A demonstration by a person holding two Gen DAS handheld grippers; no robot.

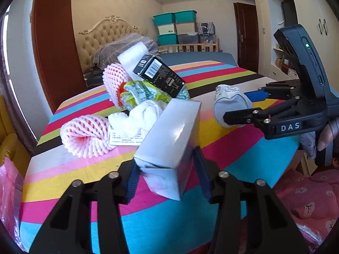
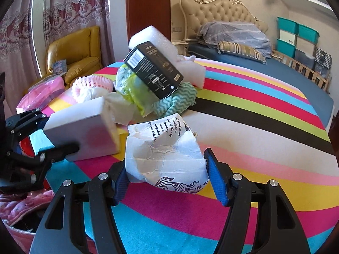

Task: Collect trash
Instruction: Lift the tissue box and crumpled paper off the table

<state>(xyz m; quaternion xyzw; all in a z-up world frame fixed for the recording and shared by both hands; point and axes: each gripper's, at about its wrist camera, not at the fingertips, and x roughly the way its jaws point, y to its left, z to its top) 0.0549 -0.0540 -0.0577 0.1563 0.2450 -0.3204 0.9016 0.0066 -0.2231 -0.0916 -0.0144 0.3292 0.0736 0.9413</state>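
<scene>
The left gripper (image 1: 167,175) pinches a white box (image 1: 169,135) between partly closed pads, tilted above the near edge of the striped bed (image 1: 243,148). The right gripper (image 2: 166,175), spread wider, clamps a crumpled printed paper bag (image 2: 165,152) just beside it, while the remaining trash pile (image 2: 148,78) lies toward the bed's middle.

Beige walls, tufted headboard (image 2: 220,12), yellow armchair (image 2: 74,50), lace curtain (image 2: 63,10), teal storage bins (image 1: 174,24).
</scene>
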